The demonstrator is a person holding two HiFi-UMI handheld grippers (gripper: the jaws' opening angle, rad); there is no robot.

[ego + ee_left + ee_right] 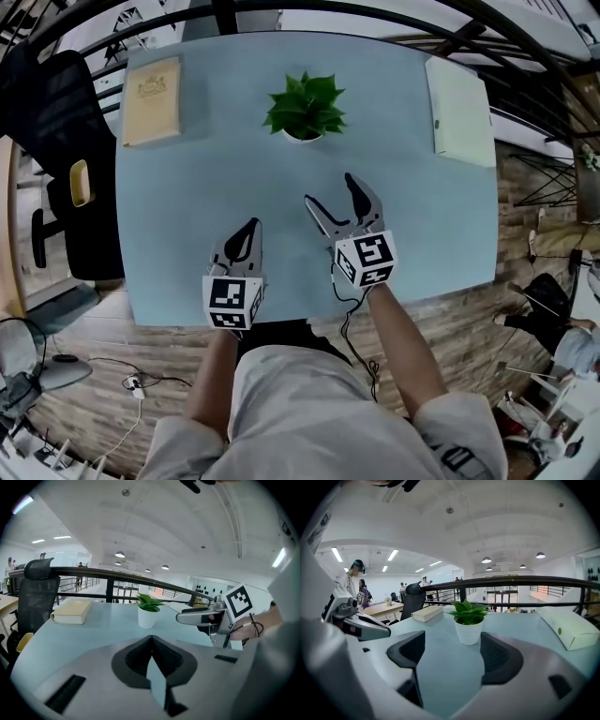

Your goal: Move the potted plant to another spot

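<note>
Right tool (pixel 330 188), jaws apart and empty, faces the potted plant (pixel 304 106) at twelve o'clock on the counter (pixel 178 225) and should straddle its white pot (pixel 468 631) squarely before squeezing; left tool (pixel 251 227) sits closed.

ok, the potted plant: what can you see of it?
Small potted plant: broad green leaves in a plain white, tapered round pot, looks ceramic or plastic. Upright, standing alone on the pale blue table near its far edge, midway across. Nothing touches it; the open right tool is short of it.
</note>
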